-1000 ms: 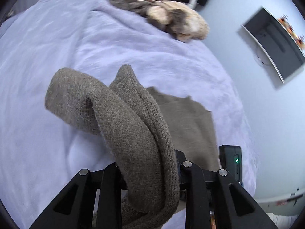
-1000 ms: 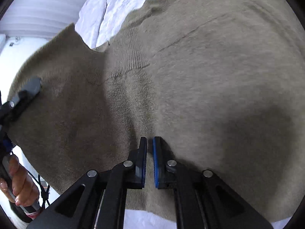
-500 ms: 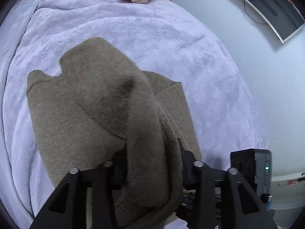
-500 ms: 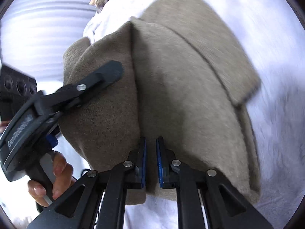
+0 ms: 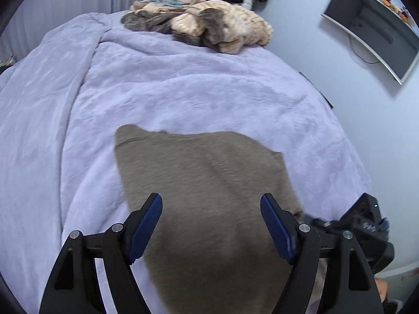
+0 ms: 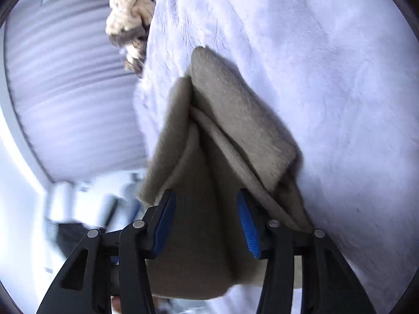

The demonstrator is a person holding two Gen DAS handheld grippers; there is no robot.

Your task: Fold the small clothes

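A brown knitted garment (image 5: 204, 183) lies folded on the lilac bed cover (image 5: 183, 78). My left gripper (image 5: 210, 205) is open just above its near part, with nothing between the blue pads. In the right wrist view the same garment (image 6: 235, 120) shows as stacked folded layers at the bed's edge. My right gripper (image 6: 207, 204) is open with the garment's near fold lying between its spread fingers, not pinched. The right gripper's body (image 5: 366, 225) shows at the lower right of the left wrist view.
A pile of beige and grey clothes (image 5: 207, 26) sits at the far end of the bed, also in the right wrist view (image 6: 131, 7). A wall-mounted screen (image 5: 371, 26) hangs at the right. The bed's edge drops off at the right.
Both grippers have opened and let go of the brown garment. The lifted part has come down onto the rest, and the garment now lies folded on the bed.
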